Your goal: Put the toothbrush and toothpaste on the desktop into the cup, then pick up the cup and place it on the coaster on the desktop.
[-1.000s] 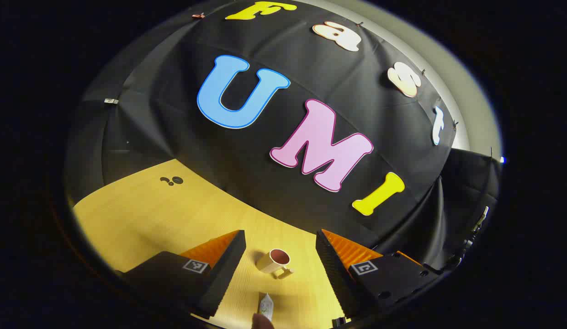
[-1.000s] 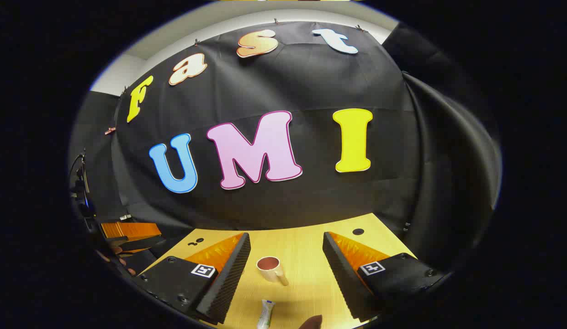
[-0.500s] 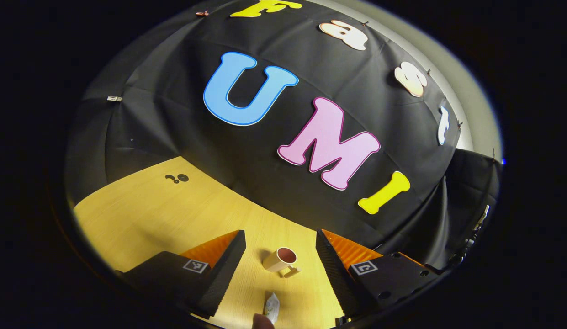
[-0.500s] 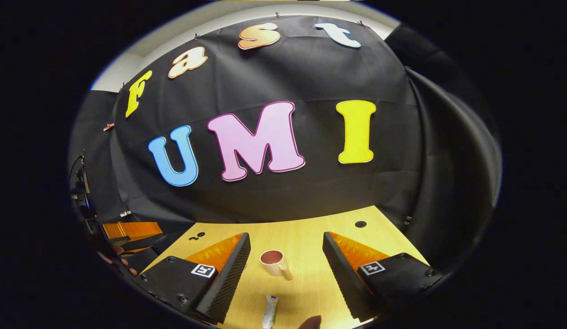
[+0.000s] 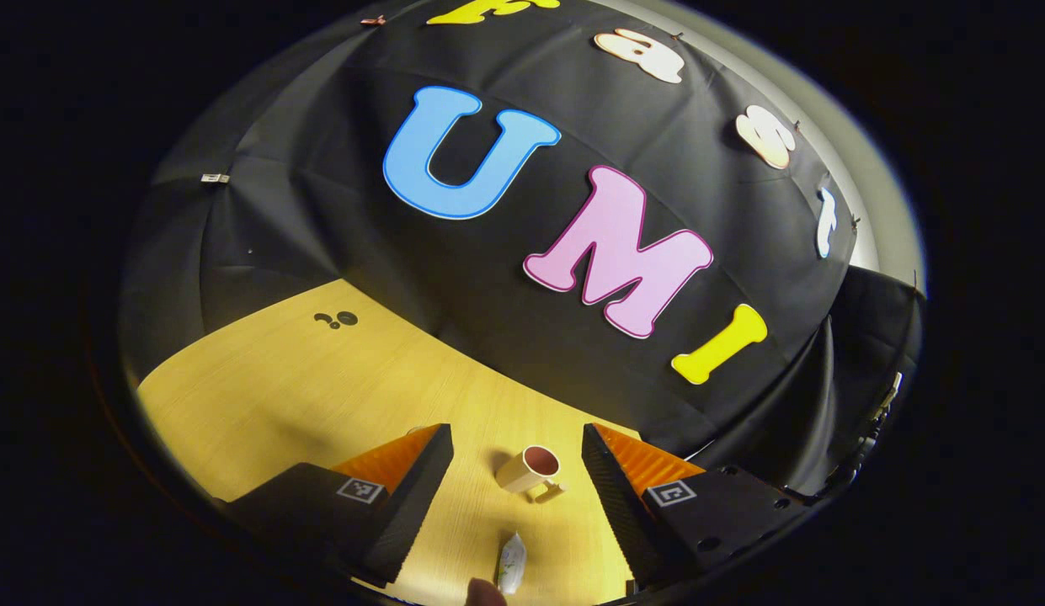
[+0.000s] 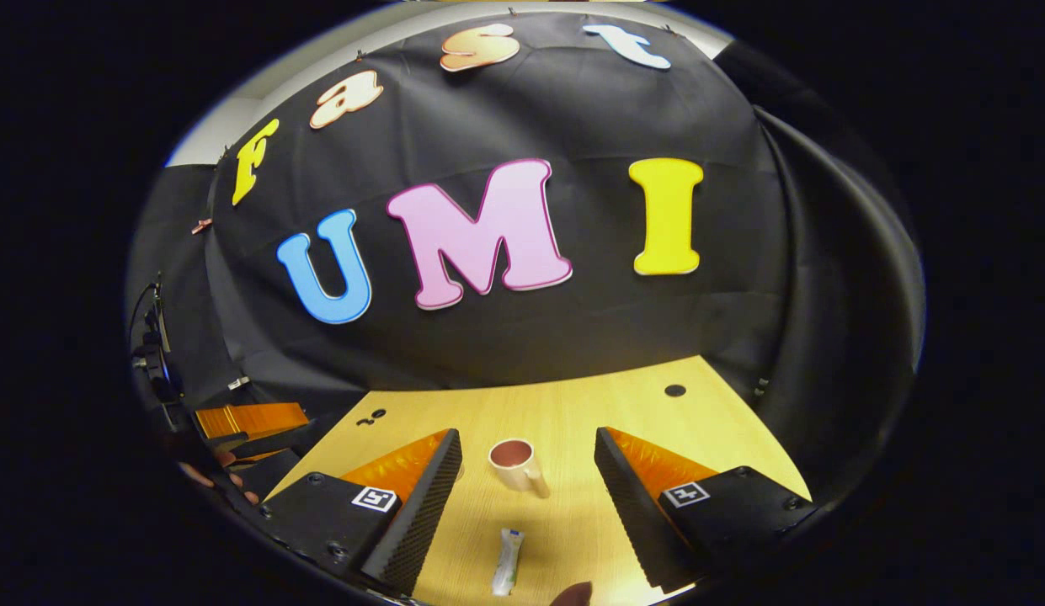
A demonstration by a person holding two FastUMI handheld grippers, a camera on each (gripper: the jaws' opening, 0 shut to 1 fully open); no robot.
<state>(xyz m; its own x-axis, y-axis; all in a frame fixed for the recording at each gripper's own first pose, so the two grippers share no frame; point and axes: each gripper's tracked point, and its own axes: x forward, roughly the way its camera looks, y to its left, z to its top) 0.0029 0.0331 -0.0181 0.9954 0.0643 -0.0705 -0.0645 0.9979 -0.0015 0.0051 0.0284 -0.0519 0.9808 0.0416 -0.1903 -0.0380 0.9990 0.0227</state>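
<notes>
A cream cup (image 5: 530,470) with a dark pink inside stands upright on the wooden desk (image 5: 303,379), its handle toward me. A white toothpaste tube (image 5: 511,564) lies flat nearer to me. Both lie ahead of my left gripper (image 5: 515,492), which is open and above the desk. In the right gripper view the cup (image 6: 516,465) and the toothpaste tube (image 6: 508,561) sit between the open fingers of my right gripper (image 6: 526,492), farther ahead. My left gripper (image 6: 244,425) also shows at the far left there, with a hand holding it.
The black cloth wall (image 6: 522,337) closes the desk's far side. Small dark holes mark the desk (image 6: 573,404) at the back left (image 5: 335,319) and back right (image 6: 674,390). A dark rounded tip (image 6: 573,594) pokes in at the bottom edge.
Both gripper views have tilted down and moved forward a little. The cup and toothpaste tube sit higher in each view. Both grippers stay open.
</notes>
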